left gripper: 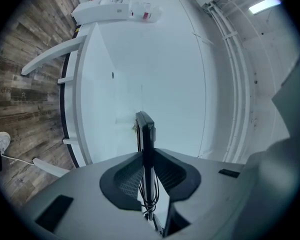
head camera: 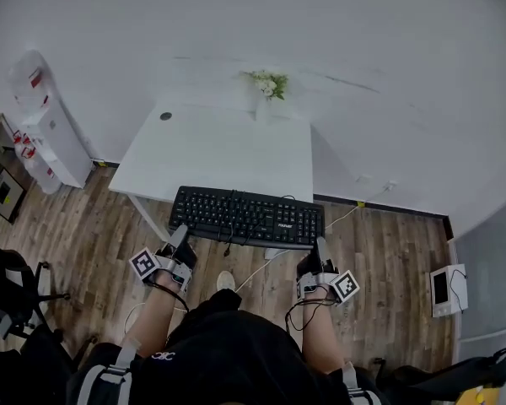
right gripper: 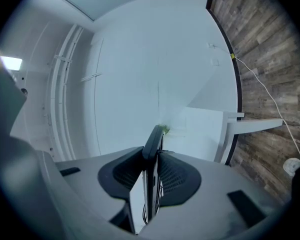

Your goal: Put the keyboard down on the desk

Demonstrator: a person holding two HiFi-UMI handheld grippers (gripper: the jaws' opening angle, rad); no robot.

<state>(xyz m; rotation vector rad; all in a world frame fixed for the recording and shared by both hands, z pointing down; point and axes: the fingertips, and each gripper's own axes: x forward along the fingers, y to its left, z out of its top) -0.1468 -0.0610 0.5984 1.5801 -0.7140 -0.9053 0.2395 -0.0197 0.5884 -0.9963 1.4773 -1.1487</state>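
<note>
Head view shows the keyboard (head camera: 246, 216) face-up; gripper views only its edge.

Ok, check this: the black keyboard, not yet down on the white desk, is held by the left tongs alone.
Not alone: the right tongs grip the keyboard too, at its other end, as the right gripper view shows. The rest stands.

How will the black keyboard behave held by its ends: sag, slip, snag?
Probably stiff: the keyboard spans straight between the left hand-held gripper and right hand-held gripper, no visible sag. Likely light, since thin edge pinches carry it. Its looped cable hangs loose and may snag the desk edge.
</note>
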